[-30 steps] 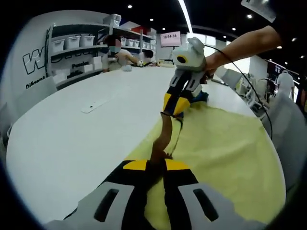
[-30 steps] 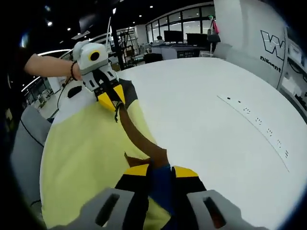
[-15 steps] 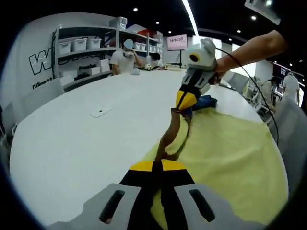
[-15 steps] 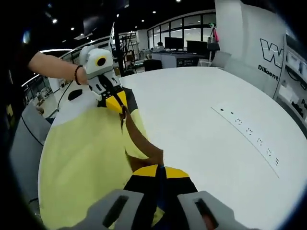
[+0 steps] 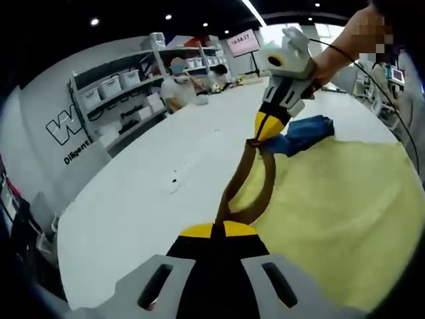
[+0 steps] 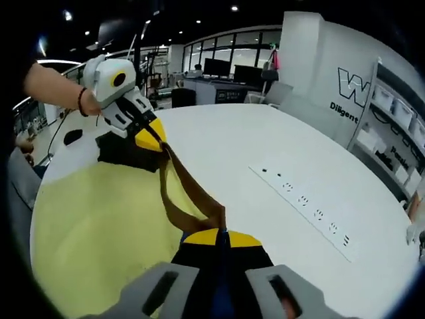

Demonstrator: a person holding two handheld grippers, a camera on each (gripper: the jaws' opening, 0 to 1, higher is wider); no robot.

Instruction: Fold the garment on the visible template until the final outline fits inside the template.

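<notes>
Two grippers, each pinching one end of a brown garment.

Left gripper [image 5: 217, 230]: yellow-tipped jaws pressed together on the brown garment [image 5: 247, 188] at the bottom of the left gripper view. Seen again in the right gripper view [image 6: 150, 138], held by a hand [image 6: 85, 103], jaws closed on the far end of the cloth.

Right gripper [image 6: 220, 234]: jaws pressed together on the near end of the same garment [image 6: 184, 197]. Seen in the left gripper view [image 5: 267, 125], tips clamped on the cloth.

Garment: hangs as a slack brown band between the two grippers, lifted above the yellow template [image 5: 335, 206], which lies flat on the white table [image 5: 153, 193].

Blue cloth [image 5: 304, 133]: bunched at the template's far edge, just beside the right gripper.

Power strip [image 6: 307, 209]: white, on the table, well apart from the template.

Shelving with bins [image 5: 123, 93]: beyond the table, against the wall.
</notes>
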